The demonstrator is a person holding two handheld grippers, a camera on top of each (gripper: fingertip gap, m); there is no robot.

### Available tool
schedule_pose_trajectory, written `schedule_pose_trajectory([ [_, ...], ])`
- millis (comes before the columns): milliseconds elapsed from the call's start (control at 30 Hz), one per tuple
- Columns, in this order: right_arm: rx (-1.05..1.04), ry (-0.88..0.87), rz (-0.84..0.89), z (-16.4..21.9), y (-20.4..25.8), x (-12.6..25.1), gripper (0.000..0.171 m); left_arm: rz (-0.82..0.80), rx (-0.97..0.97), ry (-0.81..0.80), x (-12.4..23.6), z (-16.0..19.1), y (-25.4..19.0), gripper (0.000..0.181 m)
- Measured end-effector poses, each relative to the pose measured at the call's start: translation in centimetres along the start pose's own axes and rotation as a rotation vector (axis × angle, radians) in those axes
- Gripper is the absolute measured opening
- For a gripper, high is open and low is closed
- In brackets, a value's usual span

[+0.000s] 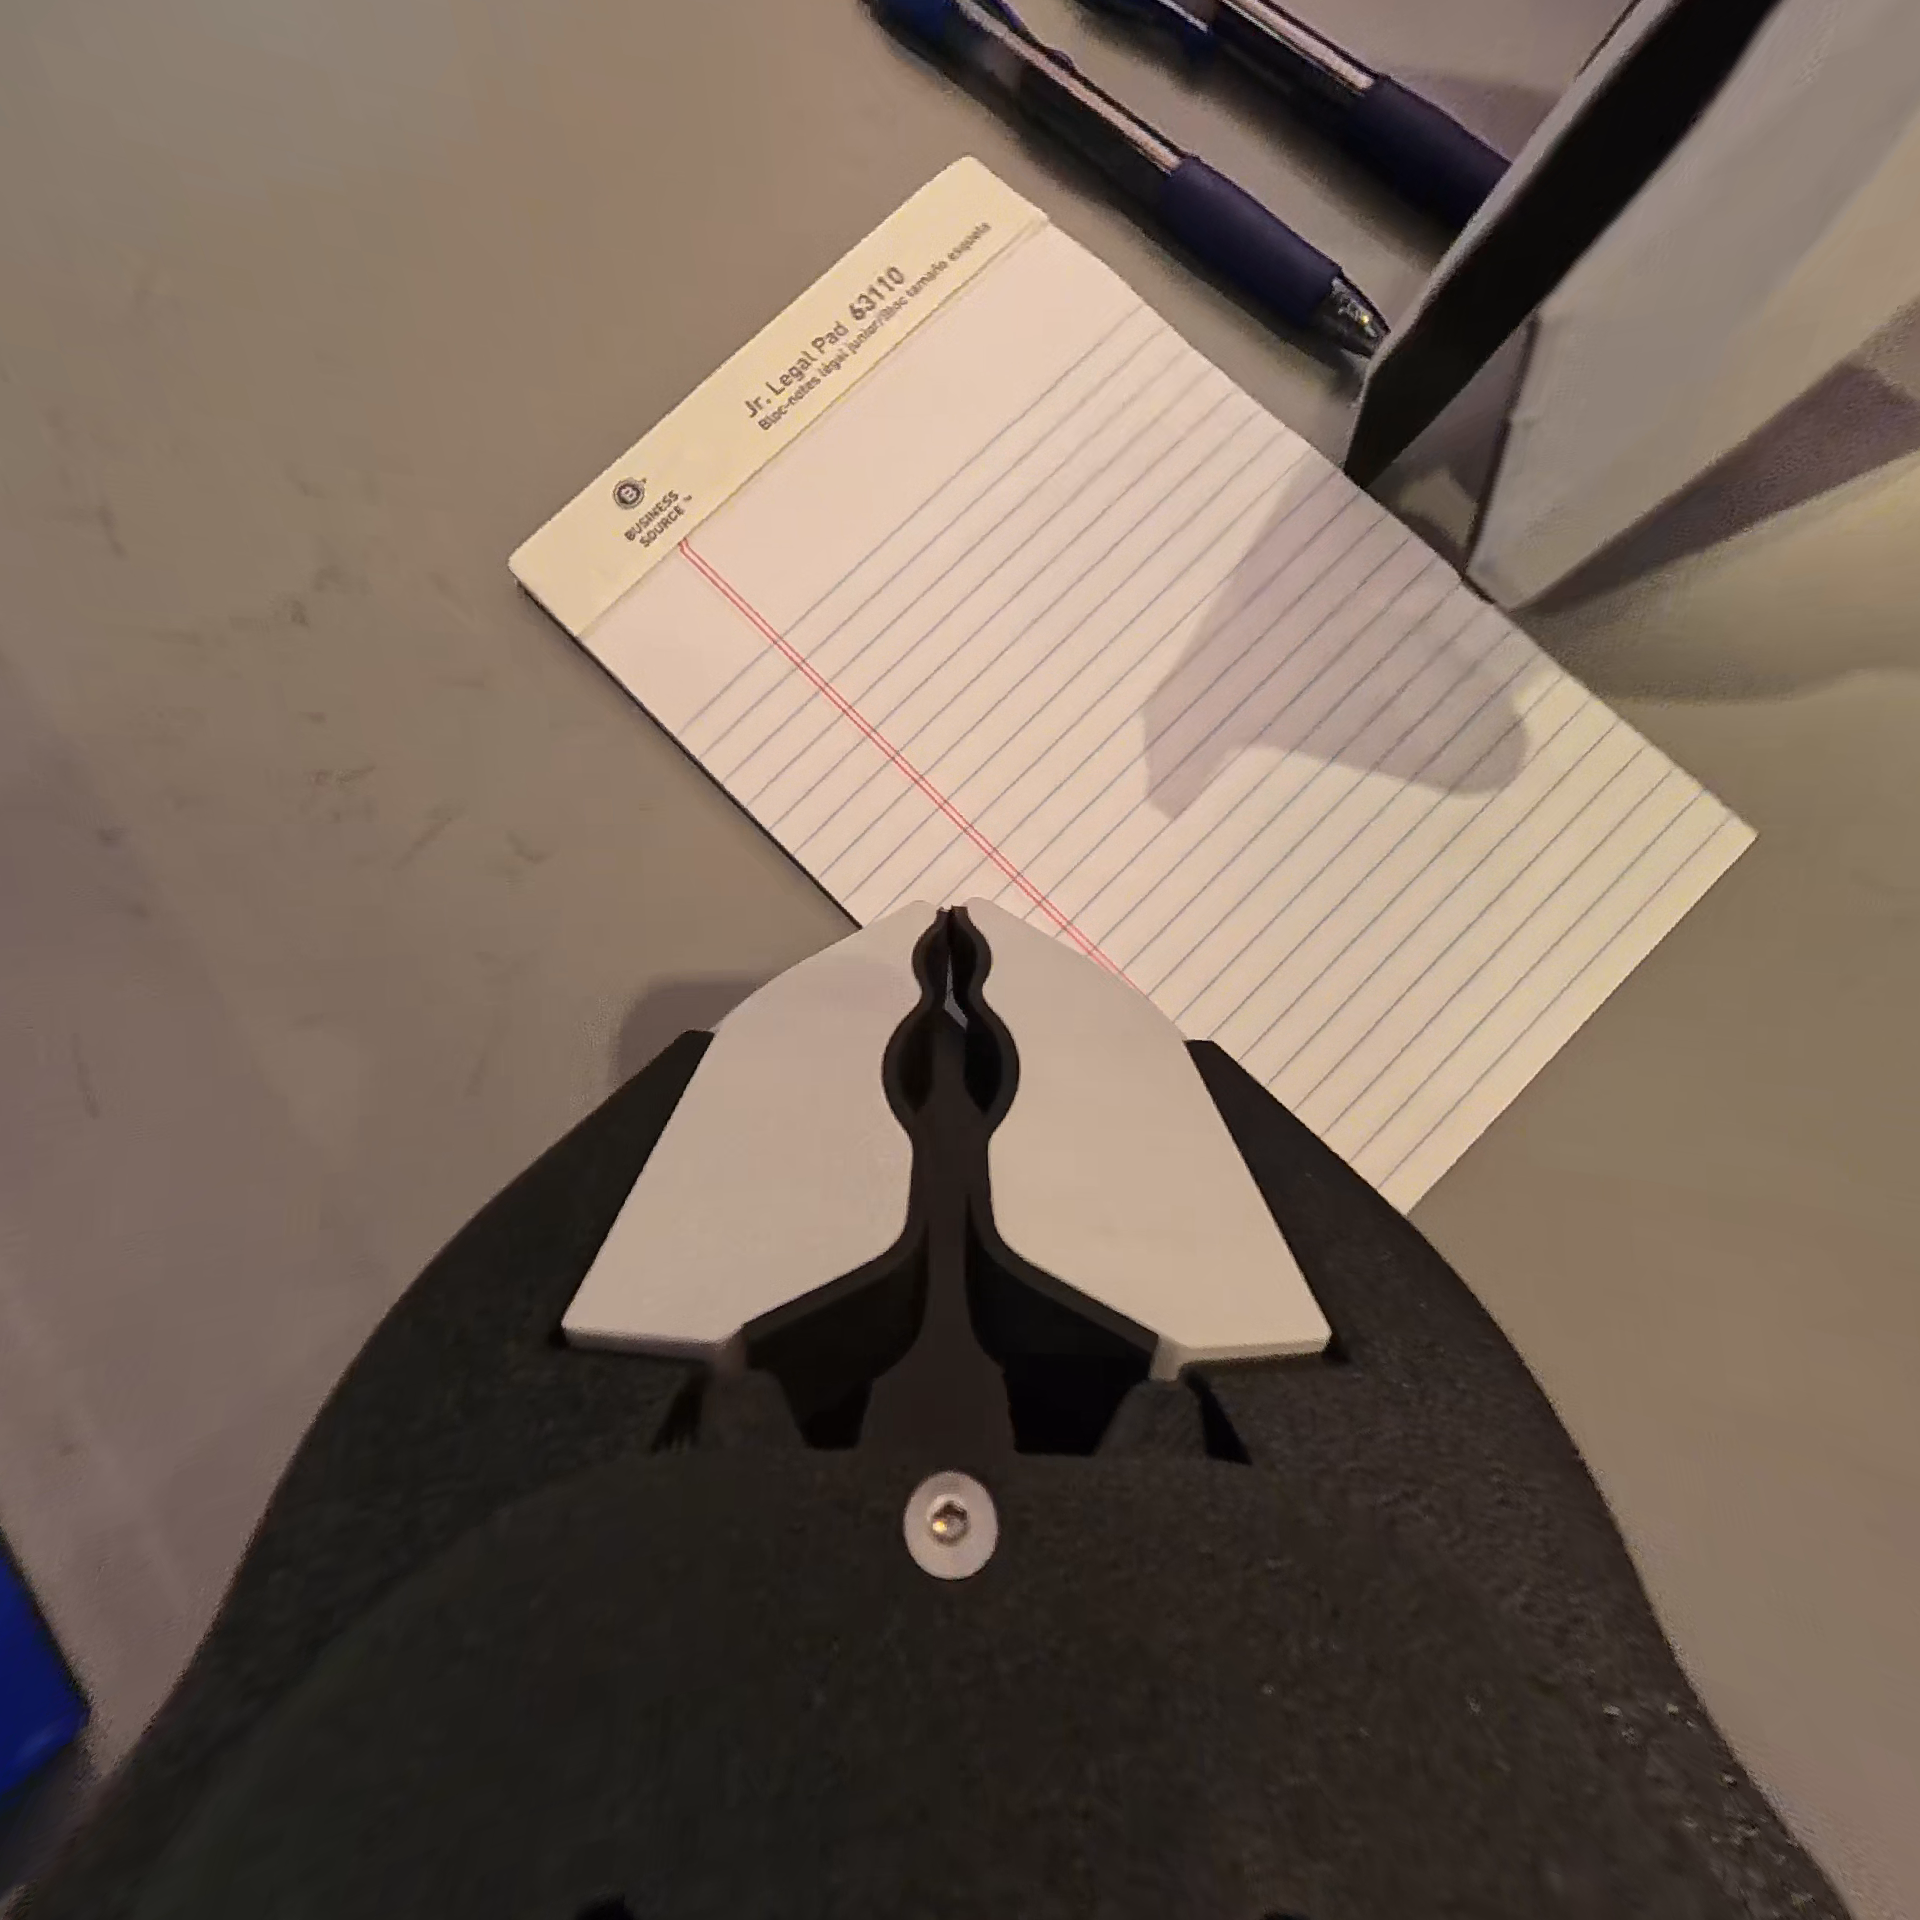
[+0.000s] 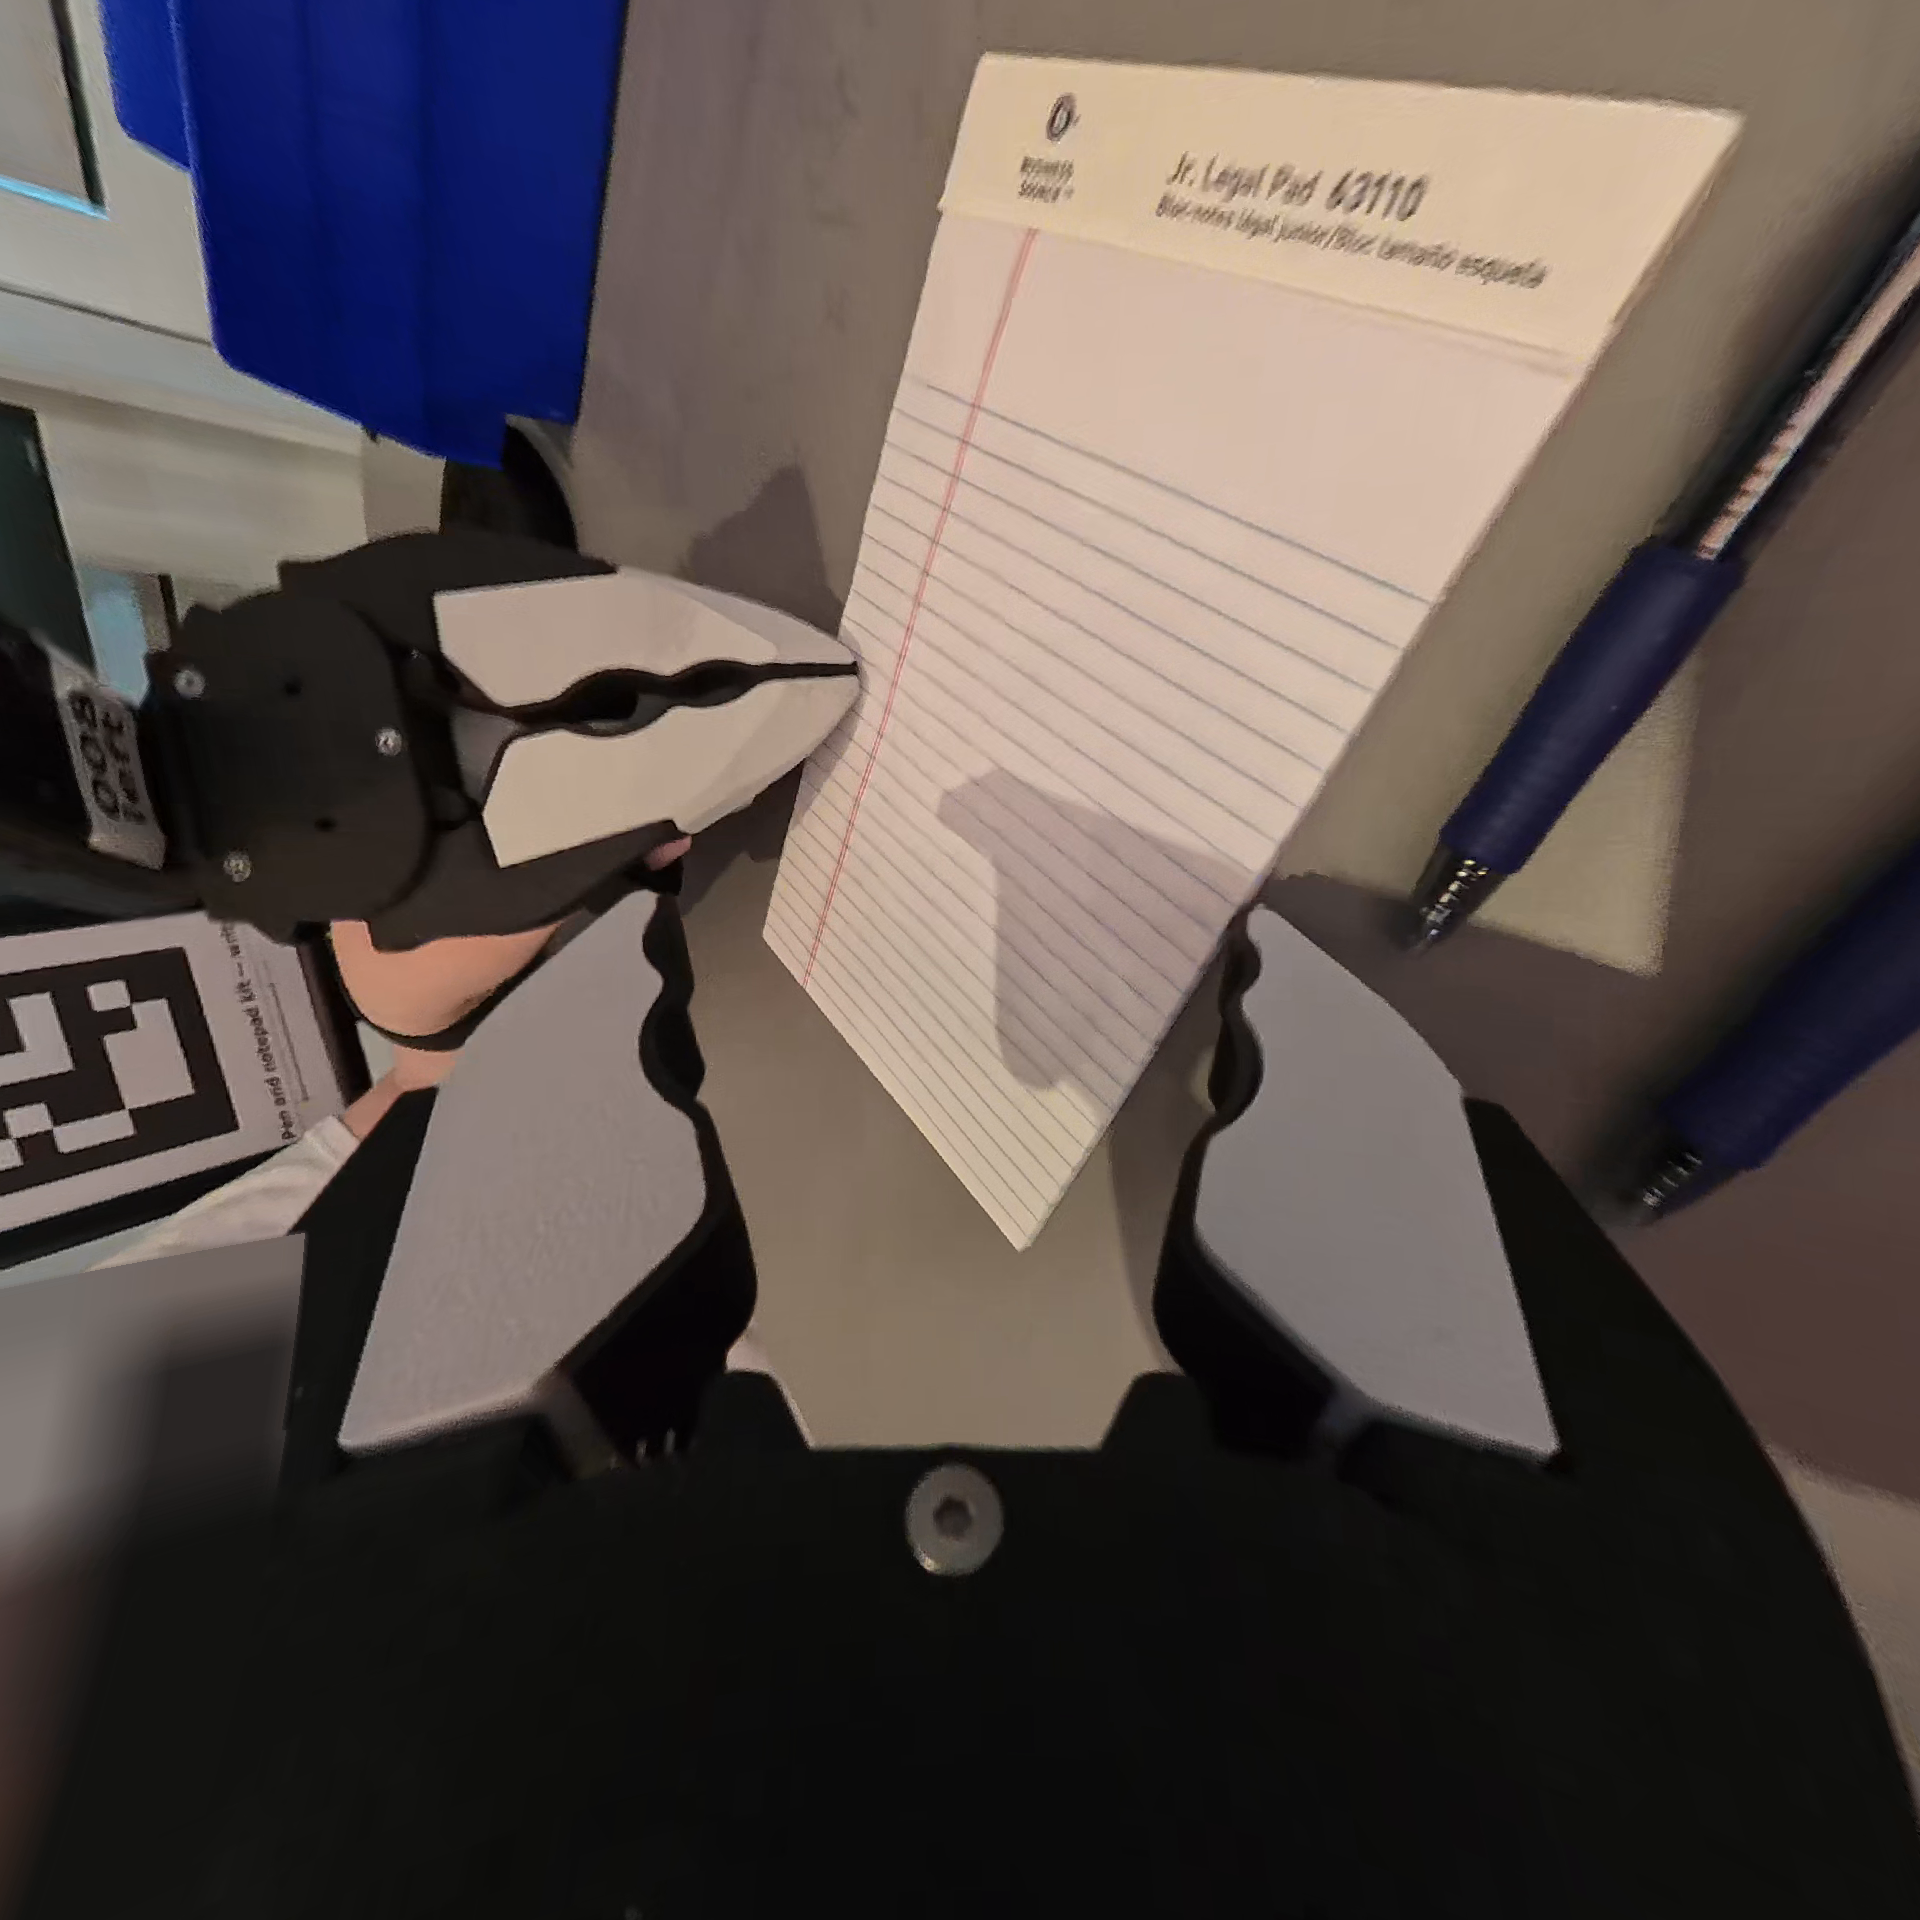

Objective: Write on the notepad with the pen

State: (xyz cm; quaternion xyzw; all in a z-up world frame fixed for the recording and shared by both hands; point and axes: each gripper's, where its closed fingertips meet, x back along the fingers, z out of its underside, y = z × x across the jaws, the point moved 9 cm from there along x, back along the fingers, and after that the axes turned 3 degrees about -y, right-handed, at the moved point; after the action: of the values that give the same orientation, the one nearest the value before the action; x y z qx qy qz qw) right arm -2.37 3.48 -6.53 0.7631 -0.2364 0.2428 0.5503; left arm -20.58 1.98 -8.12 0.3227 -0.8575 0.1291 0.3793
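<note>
A white lined notepad (image 1: 1091, 644) lies on the grey table (image 1: 260, 623); it also shows in the right wrist view (image 2: 1143, 623). Two blue pens (image 1: 1195, 197) (image 1: 1351, 94) lie beyond its top edge, and show to its right in the right wrist view (image 2: 1590, 727) (image 2: 1787, 1039). My left gripper (image 1: 951, 914) is shut with nothing between its pads. Its tips sit at the notepad's left edge, as the right wrist view also shows (image 2: 847, 675). My right gripper (image 2: 951, 925) is wide open and empty above the notepad's lower part. It appears blurred in the left wrist view (image 1: 1662, 312).
A blue cloth (image 2: 395, 208) hangs at the back left. A card with a black-and-white pattern (image 2: 104, 1060) lies at the left. A person's hand (image 2: 416, 987) holds the left gripper. A blue object (image 1: 31, 1683) sits at the lower left edge. About 9 cm separates my left fingertips from my right.
</note>
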Motion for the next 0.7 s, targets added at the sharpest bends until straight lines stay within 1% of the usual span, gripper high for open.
schedule_pose_trajectory([
  [100,-0.002,-0.017,-0.002,0.0,-0.1,0.0,0.097,-0.011,-0.046,0.004,0.0,0.0,-0.2,0.0],
  [200,-0.065,-0.071,-0.069,-0.1,0.0,0.1,0.109,0.029,-0.022,-0.01,0.0,0.1,0.2,0.0],
  [233,-0.08,-0.084,-0.086,-0.1,-0.1,0.2,0.111,0.039,-0.017,-0.015,0.0,0.1,0.3,0.0],
  [367,-0.143,-0.148,-0.16,0.0,-0.6,0.6,0.109,0.041,-0.023,-0.034,0.1,0.3,0.3,0.0],
  [433,-0.168,-0.2,-0.204,-0.1,-0.8,1.2,0.104,0.043,-0.023,-0.039,0.1,0.4,0.3,0.0],
  [467,-0.185,-0.241,-0.236,-0.3,-0.8,1.6,0.099,0.045,-0.022,-0.04,0.1,0.4,0.3,0.0],
  [533,-0.23,-0.341,-0.352,-0.7,-0.7,2.6,0.081,0.05,-0.021,-0.049,0.0,0.4,0.3,0.0],
  [567,-0.257,-0.362,-0.41,-0.8,-0.5,2.7,0.074,0.052,-0.019,-0.053,0.0,0.4,0.2,0.0],
  [600,-0.252,-0.345,-0.407,-0.7,-0.6,2.5,0.072,0.053,-0.02,-0.055,0.0,0.4,0.2,0.0],
  [700,-0.174,-0.261,-0.304,-0.3,-0.7,1.5,0.071,0.051,-0.026,-0.06,0.0,0.4,0.2,0.0],
])
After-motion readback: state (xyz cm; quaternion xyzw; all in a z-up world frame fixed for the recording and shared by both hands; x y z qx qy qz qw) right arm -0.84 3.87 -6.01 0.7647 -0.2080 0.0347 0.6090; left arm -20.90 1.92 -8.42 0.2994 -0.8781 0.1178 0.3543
